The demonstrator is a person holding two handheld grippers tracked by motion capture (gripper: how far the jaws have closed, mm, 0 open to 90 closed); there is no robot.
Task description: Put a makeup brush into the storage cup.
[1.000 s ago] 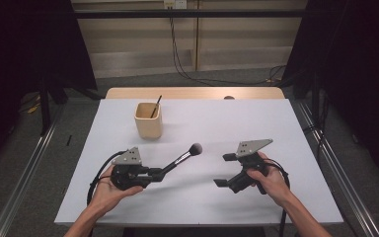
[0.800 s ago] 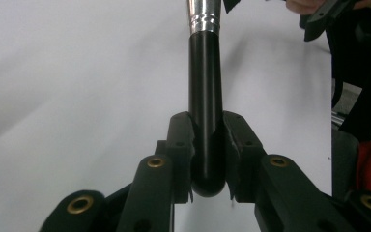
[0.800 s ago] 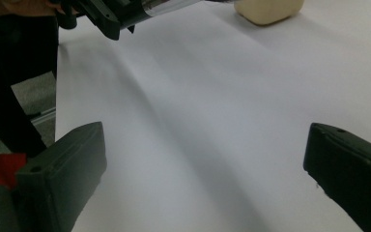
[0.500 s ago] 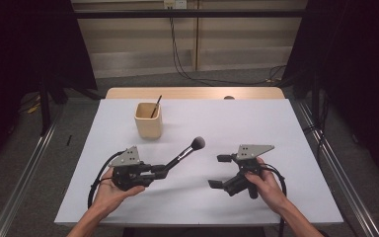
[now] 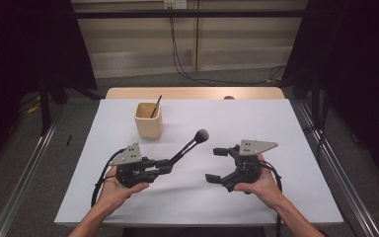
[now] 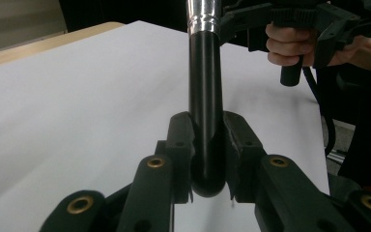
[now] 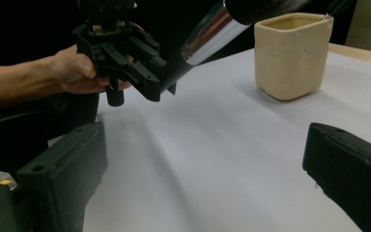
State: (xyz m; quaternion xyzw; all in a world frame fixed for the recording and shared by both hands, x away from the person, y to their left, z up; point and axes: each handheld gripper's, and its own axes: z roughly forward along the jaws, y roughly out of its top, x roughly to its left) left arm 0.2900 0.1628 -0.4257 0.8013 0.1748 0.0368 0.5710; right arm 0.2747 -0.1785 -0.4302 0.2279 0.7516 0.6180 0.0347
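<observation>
Makeup brush (image 5: 187, 144) clamped by its black handle end in the left gripper (image 5: 165, 165), with the handle rising at a slant up and to the right over the bench (image 5: 276, 128) and the dark, rounded bristle head at the top, held clear of the white surface. In the left gripper view the two black pads press on either side of the rounded butt of the handle (image 6: 206, 121), and a silver ferrule shows higher up the shaft. The left hand (image 5: 116, 185) wraps the gripper body near the front left part of the bench.

Opposite it, the right gripper (image 5: 217, 165) lies in the right hand (image 5: 256, 182), its jaws spread wide with nothing between them and pointing left toward the brush head, a gap of bare bench between the two. In the right gripper view its own jaws stand far apart at the bottom corners, and beyond them appear the left gripper (image 7: 162, 89), the brush's ferrule (image 7: 207, 36) and a cream square cup (image 7: 292, 53).

That cup (image 5: 148, 120) stands farther back on the left half of the bench, well apart from both grippers, with a thin dark stick (image 5: 155, 106) leaning inside it.
</observation>
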